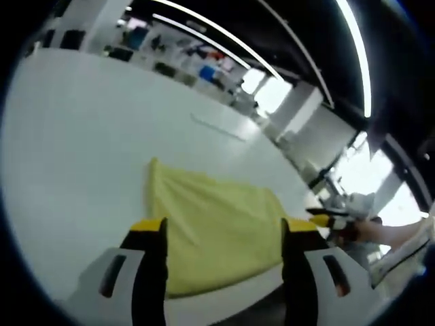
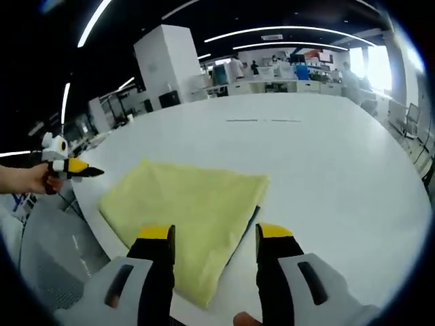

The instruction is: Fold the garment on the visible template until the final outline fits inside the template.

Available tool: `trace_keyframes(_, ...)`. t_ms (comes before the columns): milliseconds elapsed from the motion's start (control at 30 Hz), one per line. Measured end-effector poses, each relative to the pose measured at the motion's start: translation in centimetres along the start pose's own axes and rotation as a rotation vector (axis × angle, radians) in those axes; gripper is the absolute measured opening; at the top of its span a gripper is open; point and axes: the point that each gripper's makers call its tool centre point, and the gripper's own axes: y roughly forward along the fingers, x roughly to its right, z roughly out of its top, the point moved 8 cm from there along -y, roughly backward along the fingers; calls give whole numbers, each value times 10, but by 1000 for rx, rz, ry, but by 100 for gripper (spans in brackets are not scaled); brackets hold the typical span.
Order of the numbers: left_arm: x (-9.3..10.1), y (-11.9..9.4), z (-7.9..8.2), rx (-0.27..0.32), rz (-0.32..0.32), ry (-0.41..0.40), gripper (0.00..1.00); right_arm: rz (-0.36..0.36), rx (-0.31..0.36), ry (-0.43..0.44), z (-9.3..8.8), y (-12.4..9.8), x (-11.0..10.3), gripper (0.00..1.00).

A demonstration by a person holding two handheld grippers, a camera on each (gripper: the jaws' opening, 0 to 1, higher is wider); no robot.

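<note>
White tabletop [image 2: 326, 170] runs wide and bare under both of my hands, a big rounded slab in an open workroom lit by long ceiling strips. Closest in the left gripper view, my left tongs [image 1: 224, 234] stand wide apart with nothing between the yellow-capped tips, poised over the near edge of the yellow garment [image 1: 211, 231]. In the right gripper view my right tongs [image 2: 215, 238] are likewise spread and empty, hanging over the garment's nearest corner. The cloth lies flat near the tabletop's edge, already gathered into a compact, roughly four-sided shape, and a thin dark sliver [image 2: 253, 219] peeks from under its right border; I take that for the template, though too little shows to be sure. Beyond the cloth a faint line is marked on the tabletop, and farther off sit desks, shelves and a white pillar. I judge the folding nearly done, with both tongs released and backed away for a check. What comes next calls for comparing the garment's outline against the template: if any edge overhangs, I should pinch that border and tuck or fold it inward; if not, keep off.
</note>
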Motion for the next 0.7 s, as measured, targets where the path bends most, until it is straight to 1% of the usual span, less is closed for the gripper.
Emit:
trace_keyframes(167,-1,0,-1,-3,2,-3,63,0,0,4,0,1,0,47)
trace_keyframes(267,-2,0,-3,-17,8,1,63,6,-12,-1,-1,1,-1,47)
trace_keyframes(367,-6,0,-8,-37,19,-4,63,27,-28,3,-3,0,-4,48)
trace_keyframes(467,-9,-1,-14,-64,34,-23,62,37,-71,20,-10,-2,-5,47)
trace_keyframes(533,-13,-2,-19,-84,46,-34,62,49,-109,54,-17,-4,-6,43)
trace_keyframes(567,-15,-2,-23,-103,54,-45,62,56,-130,72,-21,-4,-7,42)
trace_keyframes(633,-17,-3,-27,-120,67,-55,62,63,-157,87,-26,-5,-8,42)
trace_keyframes(700,-18,-5,-31,-138,78,-69,61,73,-199,112,-33,-6,-10,41)
